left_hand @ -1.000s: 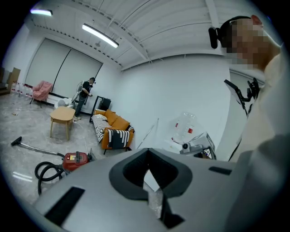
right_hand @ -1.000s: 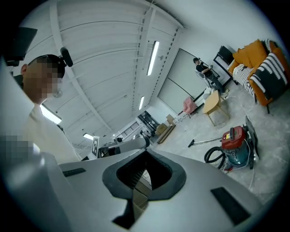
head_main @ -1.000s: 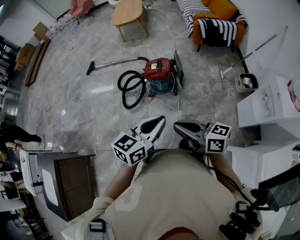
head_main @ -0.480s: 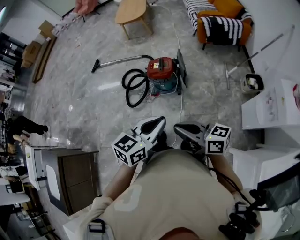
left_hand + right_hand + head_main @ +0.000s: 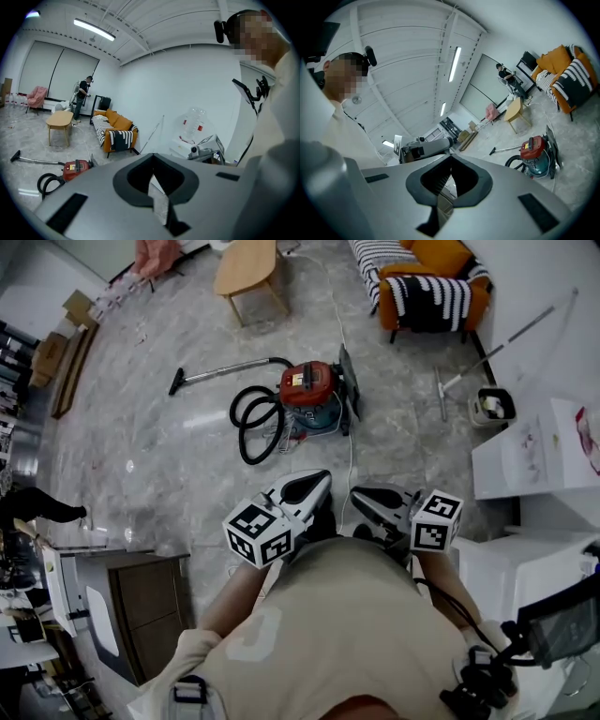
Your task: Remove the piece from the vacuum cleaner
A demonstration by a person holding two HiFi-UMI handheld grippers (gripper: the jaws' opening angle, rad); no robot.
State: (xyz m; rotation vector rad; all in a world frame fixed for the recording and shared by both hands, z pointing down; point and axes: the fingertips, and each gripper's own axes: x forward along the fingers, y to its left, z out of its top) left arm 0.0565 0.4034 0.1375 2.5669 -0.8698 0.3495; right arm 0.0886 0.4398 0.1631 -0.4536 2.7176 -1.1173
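Note:
A red vacuum cleaner (image 5: 309, 390) stands on the grey stone floor a couple of steps ahead. Its black hose (image 5: 251, 420) is coiled at its left and a metal wand (image 5: 220, 368) lies out to the left. Both grippers are held close to the person's chest, well short of it. The left gripper (image 5: 322, 476) has its jaws together with nothing between them. The right gripper (image 5: 356, 493) is shut and empty too. The vacuum cleaner (image 5: 77, 168) shows low at the left of the left gripper view, and the vacuum cleaner (image 5: 534, 152) at the right of the right gripper view.
Beyond the vacuum stand a wooden table (image 5: 248, 266) and an orange sofa (image 5: 427, 277) with striped covers. White boxes (image 5: 534, 446) and a bucket (image 5: 492, 404) line the right side, and a dark cabinet (image 5: 145, 601) stands at the near left. A person (image 5: 84, 91) stands far off.
The head view has swung a little, so the vacuum sits slightly further left. Both grippers keep their place in front of the chest and stay shut.

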